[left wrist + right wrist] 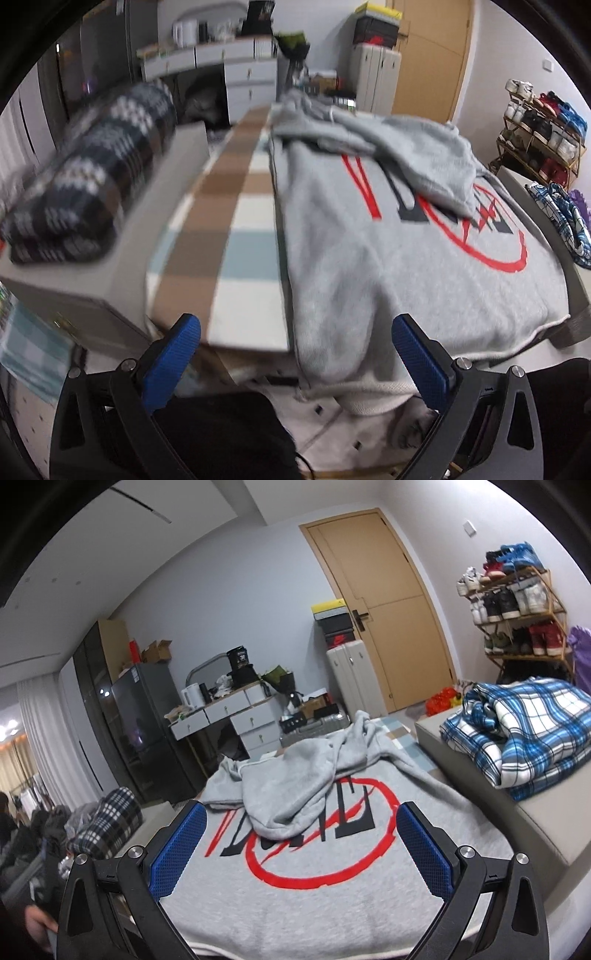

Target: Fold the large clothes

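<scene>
A large grey sweatshirt (388,258) with a red and black print lies spread on the table, its hem hanging over the near edge. Both sleeves and the hood are thrown back in a heap (295,775) across the print. My left gripper (295,354) is open above the hem's left part, blue pads apart with nothing pressed between them. My right gripper (301,845) is also open, held above the lower part of the sweatshirt (314,904) and facing the print.
A checked tablecloth (225,229) shows left of the sweatshirt. Folded dark plaid cloth (85,177) rests on a grey box at left. A blue plaid blanket (524,731) lies on a grey bench at right. Desk, fridge, suitcase, door and shoe rack (517,605) stand behind.
</scene>
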Demonstrator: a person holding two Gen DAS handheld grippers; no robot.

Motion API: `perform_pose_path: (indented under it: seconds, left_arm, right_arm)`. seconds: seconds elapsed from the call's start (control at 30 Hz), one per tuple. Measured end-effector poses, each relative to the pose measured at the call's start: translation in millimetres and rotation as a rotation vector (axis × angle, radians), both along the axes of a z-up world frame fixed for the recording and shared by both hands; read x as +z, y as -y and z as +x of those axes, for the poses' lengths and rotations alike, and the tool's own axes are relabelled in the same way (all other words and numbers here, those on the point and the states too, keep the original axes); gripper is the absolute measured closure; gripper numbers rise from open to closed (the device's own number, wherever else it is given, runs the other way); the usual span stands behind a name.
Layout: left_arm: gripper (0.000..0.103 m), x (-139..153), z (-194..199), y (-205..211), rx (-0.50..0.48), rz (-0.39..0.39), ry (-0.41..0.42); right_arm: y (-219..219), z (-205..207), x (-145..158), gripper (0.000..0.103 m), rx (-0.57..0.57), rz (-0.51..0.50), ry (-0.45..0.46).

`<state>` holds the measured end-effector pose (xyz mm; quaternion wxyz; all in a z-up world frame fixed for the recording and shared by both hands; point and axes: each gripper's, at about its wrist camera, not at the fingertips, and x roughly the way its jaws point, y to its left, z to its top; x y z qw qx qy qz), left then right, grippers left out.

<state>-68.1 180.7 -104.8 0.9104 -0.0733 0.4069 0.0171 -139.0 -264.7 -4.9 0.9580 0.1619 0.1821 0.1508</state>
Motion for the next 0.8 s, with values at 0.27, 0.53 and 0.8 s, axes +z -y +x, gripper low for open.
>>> perform_pose_path:
  seconds: [0.27,0.53,0.8]
  left_arm:
    - [0.002,-9,-8,5,-0.081,-0.120,-0.051]
    - [0.002,-40,3,13,-0.051,-0.129,-0.265]
    - [0.002,-45,3,7,0.056,-0.014,-0.270]
  right_arm:
    - [6,15,-7,0.000,0.018,0.059,-0.082]
    - [4,14,-7,0.000,0.017,0.042,-0.083]
    - [5,16,-8,0.000,0.015,0.046,-0.097]
